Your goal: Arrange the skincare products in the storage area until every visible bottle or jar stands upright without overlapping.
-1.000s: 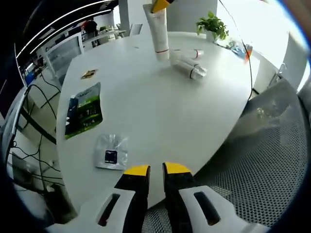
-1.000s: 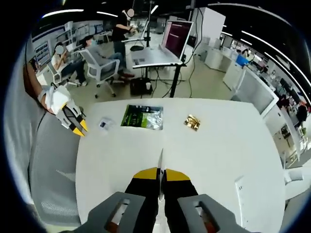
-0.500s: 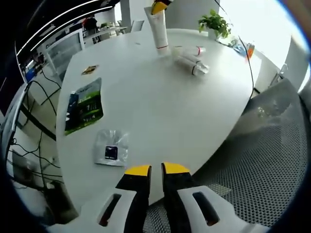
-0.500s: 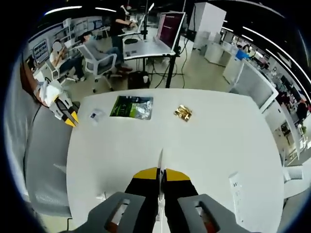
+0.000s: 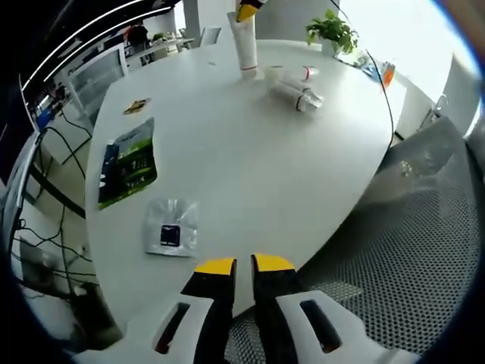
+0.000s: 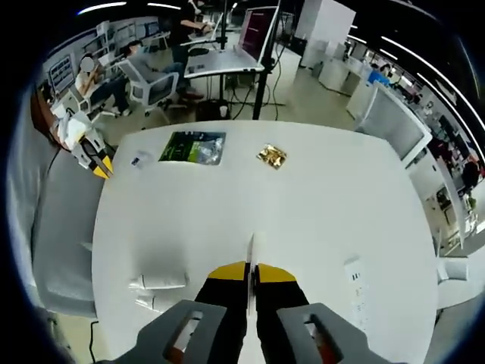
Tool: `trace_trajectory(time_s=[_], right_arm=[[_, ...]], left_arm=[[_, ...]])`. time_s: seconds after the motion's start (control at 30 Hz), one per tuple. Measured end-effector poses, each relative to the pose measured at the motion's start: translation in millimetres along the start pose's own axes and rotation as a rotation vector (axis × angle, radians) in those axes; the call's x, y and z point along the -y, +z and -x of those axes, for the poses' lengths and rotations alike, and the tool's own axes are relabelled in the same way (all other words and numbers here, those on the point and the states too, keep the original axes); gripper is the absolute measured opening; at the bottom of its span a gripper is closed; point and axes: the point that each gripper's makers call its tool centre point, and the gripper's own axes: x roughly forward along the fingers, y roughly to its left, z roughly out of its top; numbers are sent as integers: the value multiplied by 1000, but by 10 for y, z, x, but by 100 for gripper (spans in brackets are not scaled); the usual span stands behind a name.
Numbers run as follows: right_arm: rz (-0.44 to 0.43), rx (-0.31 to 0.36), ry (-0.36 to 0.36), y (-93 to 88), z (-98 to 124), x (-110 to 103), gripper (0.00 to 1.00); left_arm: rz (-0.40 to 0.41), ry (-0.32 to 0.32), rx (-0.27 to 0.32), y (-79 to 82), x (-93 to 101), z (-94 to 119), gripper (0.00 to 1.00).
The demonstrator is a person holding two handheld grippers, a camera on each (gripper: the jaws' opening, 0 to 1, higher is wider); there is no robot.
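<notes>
A white tube stands upright on its red-banded cap at the far side of the round white table. My right gripper is shut on the tube's flat top end. In the right gripper view that thin white tube edge shows between the closed yellow-tipped jaws of the right gripper. Two more white tubes lie on their sides beside the standing one, and these lying tubes show at the lower left. My left gripper hovers over the near table edge, jaws nearly together and holding nothing; the left gripper is held by a hand.
On the table lie a green packet, a clear bag with a dark card and a gold wrapper. A mesh chair stands by the near edge, a potted plant at the back. People sit at desks beyond.
The right gripper view now takes in more of the table, and the two lying tubes have come into it. The held tube looks farther off in the left gripper view. Both grips are unchanged.
</notes>
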Motion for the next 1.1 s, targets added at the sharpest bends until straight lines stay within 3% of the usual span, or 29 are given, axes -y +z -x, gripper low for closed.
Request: trace_trajectory(time_s=[0.3,0.73,1.1], right_arm=[[6,-31,16,-38,41,80,0],[49,-182,85,-216,103,78,0],[36,-248,109,-361,156,206,0]], left_arm=[[0,-4,-9,-22,4,-8,4],[3,-3,-13,-38,-9,-6,4],[1,-8,-14,-36,7,-7,4]])
